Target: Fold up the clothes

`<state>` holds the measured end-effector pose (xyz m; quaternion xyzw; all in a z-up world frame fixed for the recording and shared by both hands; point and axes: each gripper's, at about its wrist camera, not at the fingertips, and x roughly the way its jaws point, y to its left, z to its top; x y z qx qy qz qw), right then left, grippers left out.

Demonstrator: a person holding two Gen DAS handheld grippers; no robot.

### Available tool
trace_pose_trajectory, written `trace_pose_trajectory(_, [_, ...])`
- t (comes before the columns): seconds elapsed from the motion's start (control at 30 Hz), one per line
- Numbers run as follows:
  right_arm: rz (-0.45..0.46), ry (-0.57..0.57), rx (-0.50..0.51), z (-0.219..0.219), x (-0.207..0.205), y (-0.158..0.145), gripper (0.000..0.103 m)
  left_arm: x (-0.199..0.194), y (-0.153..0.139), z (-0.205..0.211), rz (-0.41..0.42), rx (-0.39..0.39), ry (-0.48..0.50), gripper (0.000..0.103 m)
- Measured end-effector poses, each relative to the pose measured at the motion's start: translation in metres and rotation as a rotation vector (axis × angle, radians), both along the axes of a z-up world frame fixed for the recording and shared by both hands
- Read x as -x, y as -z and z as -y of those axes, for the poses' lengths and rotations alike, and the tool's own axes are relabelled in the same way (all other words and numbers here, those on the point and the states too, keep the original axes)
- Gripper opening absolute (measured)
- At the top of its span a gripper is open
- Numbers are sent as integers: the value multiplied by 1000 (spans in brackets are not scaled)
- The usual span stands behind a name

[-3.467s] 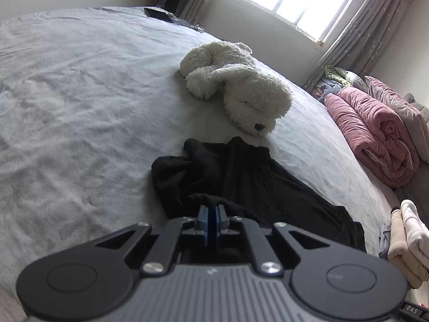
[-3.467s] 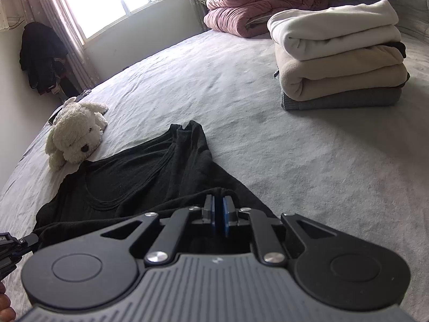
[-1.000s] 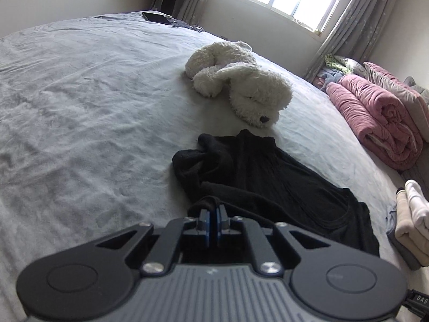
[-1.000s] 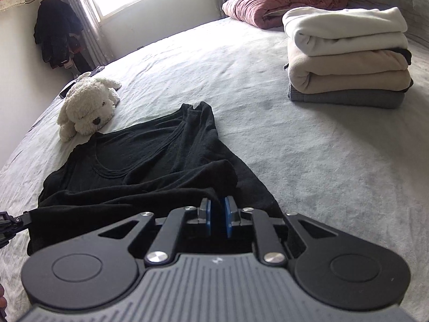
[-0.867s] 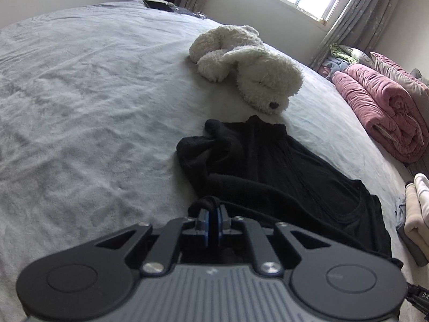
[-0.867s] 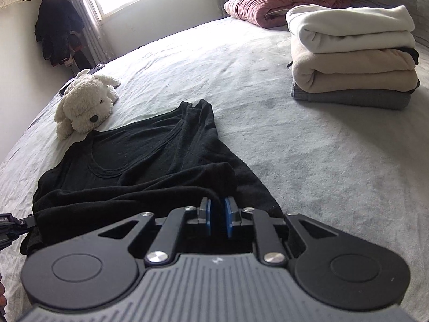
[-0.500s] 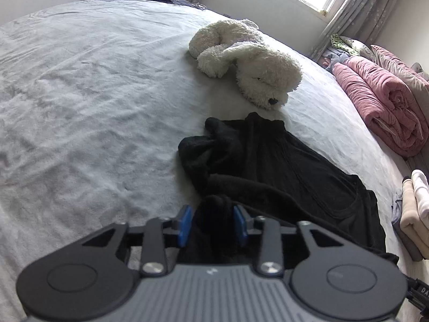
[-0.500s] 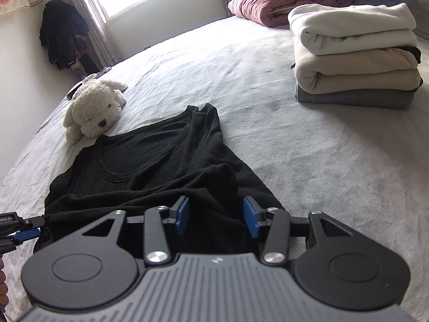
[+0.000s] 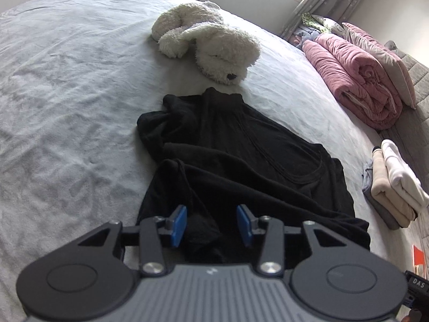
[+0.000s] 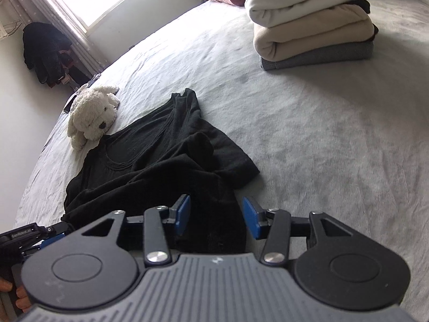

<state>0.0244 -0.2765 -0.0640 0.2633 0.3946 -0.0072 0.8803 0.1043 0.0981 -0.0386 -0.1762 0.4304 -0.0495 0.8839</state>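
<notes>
The left gripper has its 2 blue pads apart, with a bunched fold of the black knit short-sleeved top lying loose between them but not pressed. The right gripper is likewise spread, its blue pads standing clear on either side of the dark hem cloth beneath it. Neither tool holds anything.

The step in hand looks like a release after a fold of the hem edge toward the neckline. To do it well, I would lift both tools straight off the cloth so that no pad snags the soft knit and drags the new fold open. The next grip should probably take the rumpled sleeve and side edges, 1 in each tool, at matching points, so the fold lands square.

The top is matt, thin and limp, and it creases readily. It lies on the pale grey bedspread, with its scooped neckline showing and its far shoulder just beside the muzzle of the white fluffy plush dog, perhaps touching it. Its near edge is doubled over unevenly, and 1 sleeve juts out on the side away from the dog, toward the stack of 3 folded garments, white, beige and grey, which sits well apart from the dog.
</notes>
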Motion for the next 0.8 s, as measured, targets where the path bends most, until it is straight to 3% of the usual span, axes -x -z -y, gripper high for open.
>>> trace_pose_trajectory(0.37, [-55, -21, -7, 0, 2, 11, 49, -10, 11, 24, -48, -150, -3, 40])
trace_pose_trajectory(0.47, [-66, -39, 4, -4, 1, 14, 49, -11, 13, 20, -61, -165, -27, 27])
trace_pose_trajectory(0.6, [-73, -48, 21, -8, -1, 17, 49, -7, 11, 2, -66, -108, -60, 11])
trace_pose_trajectory(0.7, [-72, -55, 37, -9, 0, 19, 43, -1, 9, -13, -69, -56, -87, 5])
trace_pose_trajectory(0.77, [-73, -62, 48, -10, 1, 20, 26, 4, 8, -24, -67, -27, -103, 5])
trace_pose_trajectory(0.8, [-72, -63, 49, -10, 2, 21, 23, 7, 7, -29, -66, -14, -108, 4])
